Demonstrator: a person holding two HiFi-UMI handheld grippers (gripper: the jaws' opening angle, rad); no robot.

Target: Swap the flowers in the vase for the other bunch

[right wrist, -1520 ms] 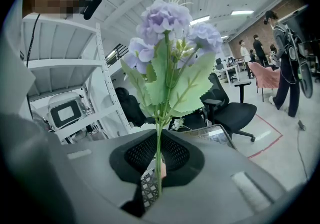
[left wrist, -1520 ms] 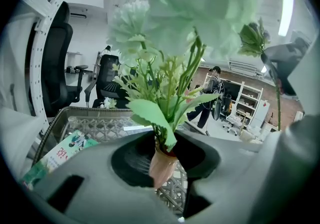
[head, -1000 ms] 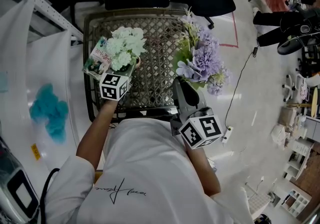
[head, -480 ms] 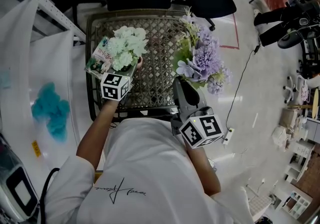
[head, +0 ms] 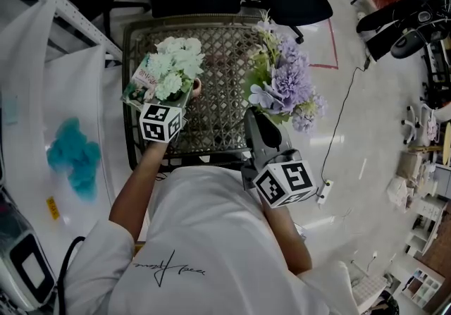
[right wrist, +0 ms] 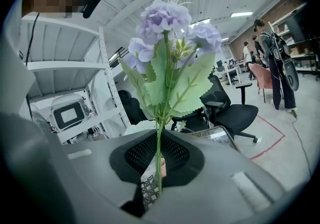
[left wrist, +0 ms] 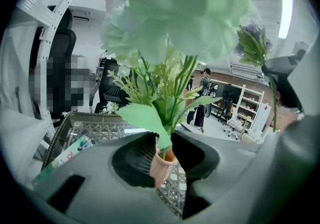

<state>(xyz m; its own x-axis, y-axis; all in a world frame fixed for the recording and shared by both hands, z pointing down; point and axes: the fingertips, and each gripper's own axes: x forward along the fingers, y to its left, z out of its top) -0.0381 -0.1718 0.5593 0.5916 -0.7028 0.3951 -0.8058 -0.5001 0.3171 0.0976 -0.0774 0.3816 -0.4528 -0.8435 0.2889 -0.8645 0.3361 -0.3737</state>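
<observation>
The left gripper (left wrist: 163, 138) fingers have just been closing on the breakable-looking pink vase (left wrist: 161, 168); the right gripper (right wrist: 159, 140) fingers pinch the bendy-stemmed purple bunch (right wrist: 167, 22) low down.

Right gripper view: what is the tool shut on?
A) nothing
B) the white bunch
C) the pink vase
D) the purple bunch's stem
D: the right tool has its jaws closed on the thin green stem of the purple bunch.

1. A woven lattice table (head: 225, 53) with a dark rim stands on a pale, glossy floor (head: 366, 130);
2. a printed packet (head: 139, 82) lies at the table's left edge;
3. a pink vase (head: 195, 87) is over its left half; whether it rests there cannot be told.
</observation>
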